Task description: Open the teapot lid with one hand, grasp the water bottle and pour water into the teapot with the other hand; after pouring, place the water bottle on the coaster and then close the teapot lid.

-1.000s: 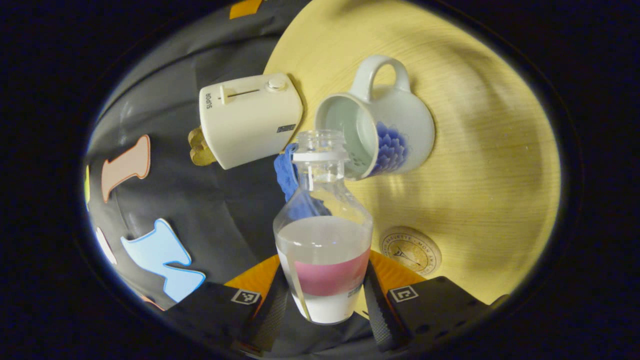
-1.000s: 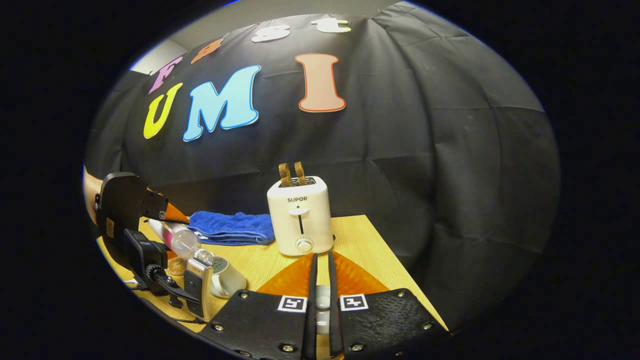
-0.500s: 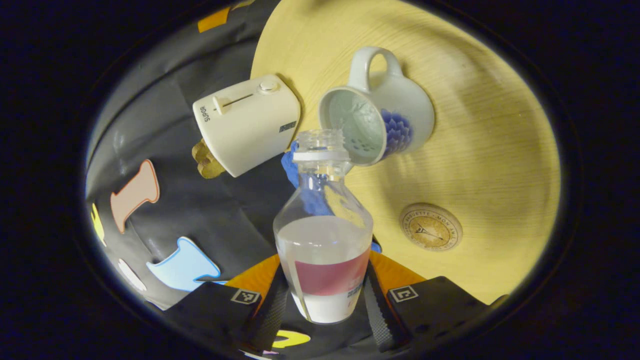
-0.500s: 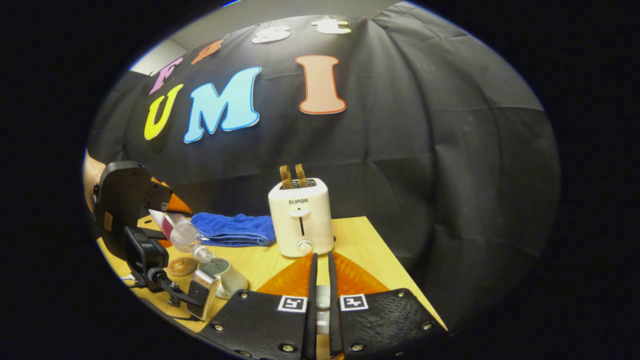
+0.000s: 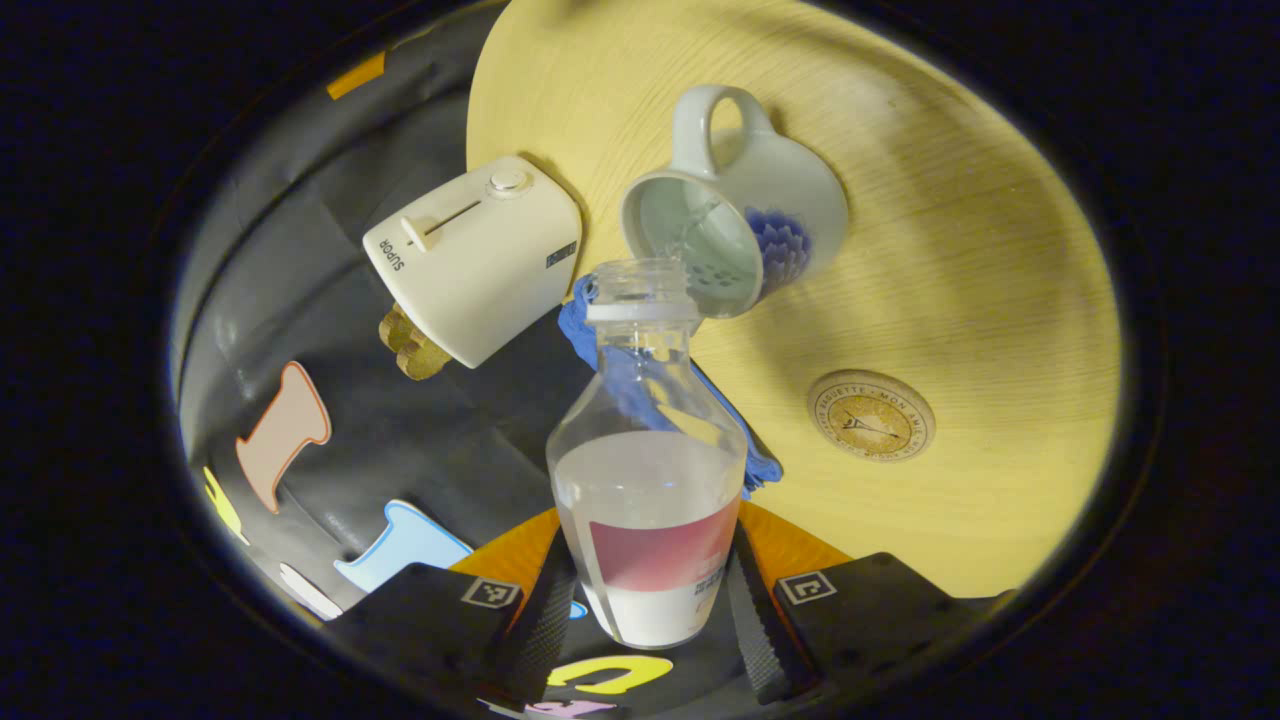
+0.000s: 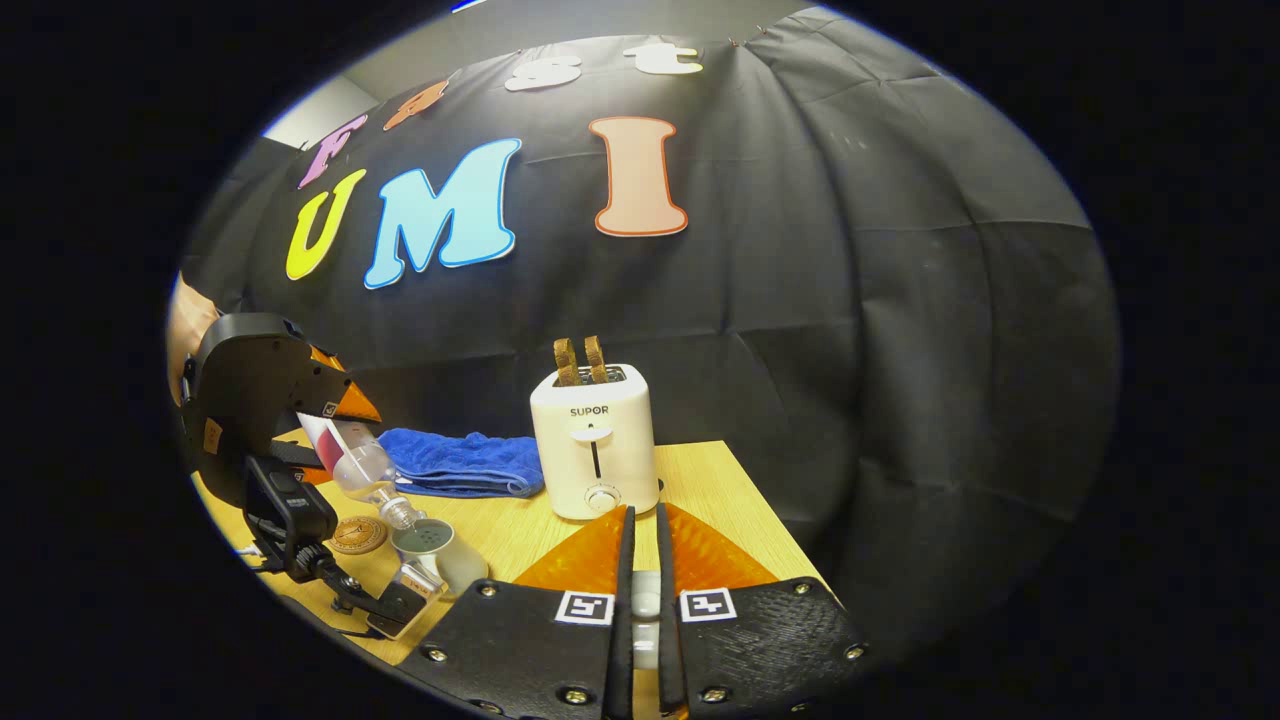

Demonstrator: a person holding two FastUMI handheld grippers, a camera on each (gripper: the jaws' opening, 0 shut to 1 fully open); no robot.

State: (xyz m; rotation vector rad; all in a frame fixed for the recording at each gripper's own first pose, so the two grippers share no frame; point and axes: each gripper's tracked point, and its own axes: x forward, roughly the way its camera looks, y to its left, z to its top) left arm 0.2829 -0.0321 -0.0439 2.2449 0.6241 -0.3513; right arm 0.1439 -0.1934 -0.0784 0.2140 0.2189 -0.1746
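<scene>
In the left gripper view the left tongs (image 5: 648, 600) are gripping the water bottle (image 5: 648, 500) by its lower body, both fingers pressing on it at the labelled band. The bottle is running from the tongs toward 12 o'clock, uncapped, with its open mouth sitting just at the rim of the teapot (image 5: 735, 240). The teapot is standing on the bench (image 5: 980, 300) at about 1 o'clock from the bottle's mouth, lid off, its opening turned toward the camera and its handle pointing to 12 o'clock. White liquid is filling the lower half of the bottle. The coaster (image 5: 871, 415) is lying flat on the bench at 3 o'clock of the bottle's shoulder, apart from the teapot. A toaster (image 5: 475, 260) is standing at 10 o'clock of the bottle's mouth, and a blue cloth (image 5: 640, 380) is showing behind the bottle's neck.

In the right gripper view the right tongs (image 6: 645, 600) are almost fully closed, pinching a small white object (image 6: 646, 605) between the fingers; whether it is the teapot lid cannot be told. Far off at 9 o'clock, the left tongs (image 6: 300, 430) are tilting the water bottle (image 6: 362, 465) mouth-down over the teapot (image 6: 430, 540), with the coaster (image 6: 358, 534) just beside it.
</scene>
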